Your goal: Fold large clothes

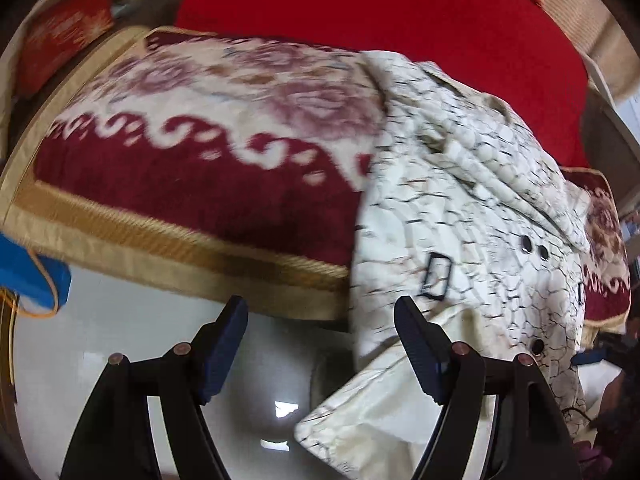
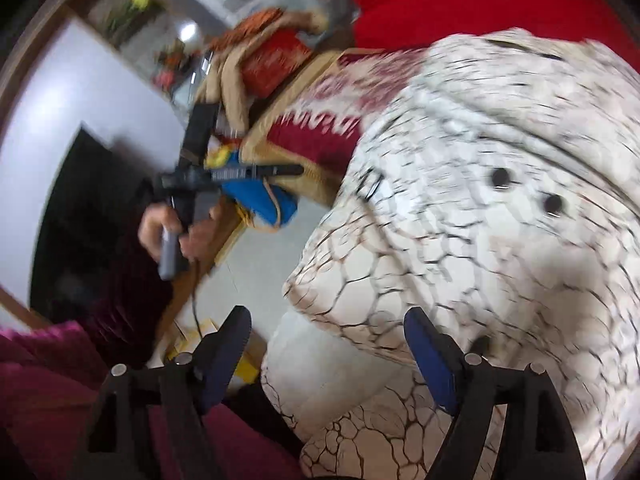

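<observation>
Left gripper [image 1: 320, 344]: jaws spread wide, nothing between the pads, only pale floor [image 1: 132, 344] behind the gap. Just at 3 o'clock of its right finger [image 1: 420, 352], a hanging fold of the cream coat [image 1: 472, 208] with black crackle print, 1 rectangular buckle and 3 dark snaps showing. Coat draped over the edge of a maroon-and-cream floral blanket [image 1: 192, 152], red cushion [image 1: 380, 12] at 12 o'clock.

Right gripper [image 2: 328, 352]: released, jaws wide, pads clear of cloth; coat [image 2: 480, 200] bulging from 12 to 3 o'clock, its lower fold behind the gap. At 10 o'clock, a hand [image 2: 160, 228] gripping the other tool's handle. Blurred throughout.
</observation>
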Motion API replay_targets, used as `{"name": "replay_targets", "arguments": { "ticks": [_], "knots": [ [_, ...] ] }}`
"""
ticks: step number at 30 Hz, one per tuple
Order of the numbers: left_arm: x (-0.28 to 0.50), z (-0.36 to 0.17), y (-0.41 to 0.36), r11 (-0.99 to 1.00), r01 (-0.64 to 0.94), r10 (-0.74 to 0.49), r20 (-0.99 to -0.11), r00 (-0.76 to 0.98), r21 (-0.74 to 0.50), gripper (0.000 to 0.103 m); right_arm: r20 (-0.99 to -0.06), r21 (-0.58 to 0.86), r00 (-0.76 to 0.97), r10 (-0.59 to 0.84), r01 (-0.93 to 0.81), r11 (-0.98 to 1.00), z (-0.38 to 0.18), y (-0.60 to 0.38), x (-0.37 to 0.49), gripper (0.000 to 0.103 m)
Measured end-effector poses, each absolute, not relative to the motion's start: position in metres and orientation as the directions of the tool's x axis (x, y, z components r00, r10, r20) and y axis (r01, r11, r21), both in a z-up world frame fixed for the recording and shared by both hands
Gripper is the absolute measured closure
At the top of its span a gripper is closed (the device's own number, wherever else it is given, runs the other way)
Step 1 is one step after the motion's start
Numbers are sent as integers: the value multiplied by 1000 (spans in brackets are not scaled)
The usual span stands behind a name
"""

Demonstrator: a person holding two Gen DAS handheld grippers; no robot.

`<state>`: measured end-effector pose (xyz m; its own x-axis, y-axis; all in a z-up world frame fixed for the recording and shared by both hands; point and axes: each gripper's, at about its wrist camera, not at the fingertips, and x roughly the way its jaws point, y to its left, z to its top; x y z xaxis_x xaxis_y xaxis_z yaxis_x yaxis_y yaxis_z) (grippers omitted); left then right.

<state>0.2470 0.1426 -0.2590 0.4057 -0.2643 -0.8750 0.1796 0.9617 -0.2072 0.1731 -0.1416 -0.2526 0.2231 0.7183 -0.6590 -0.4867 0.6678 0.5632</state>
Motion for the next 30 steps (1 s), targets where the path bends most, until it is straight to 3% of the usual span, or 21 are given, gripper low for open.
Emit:
{"name": "replay_targets", "arguments": {
  "ticks": [6, 15, 16, 17, 18, 22, 30],
  "knots": [
    [235, -278, 171, 962, 114, -274, -877, 395, -250, 27, -800, 311, 233, 552, -626, 715, -271, -81, 163, 21],
    [224, -292, 178, 952, 113, -307, -873, 378, -286, 27, -841, 35, 416, 346, -596, 802, -294, -44, 179, 21],
    [223, -292, 178, 951, 116, -309, -872, 379, -287, 27, -844, 37, 412, 343, -593, 804, -296, -43, 183, 25],
    [222, -291, 178, 950, 121, -313, -870, 380, -289, 27, -845, 39, 409, 345, -596, 802, -299, -42, 185, 43],
    [221, -290, 179, 948, 126, -317, -868, 382, -291, 27, -847, 49, 399, 352, -601, 798, -300, -42, 187, 54],
    [217, -285, 182, 948, 129, -318, -863, 391, -291, 27, -833, 94, 385, 398, -609, 787, -290, -51, 186, 88],
    [208, -274, 182, 942, 163, -334, -853, 402, -292, 27, -790, 251, 331, 517, -595, 764, -262, -91, 150, 94]
  ]
}}
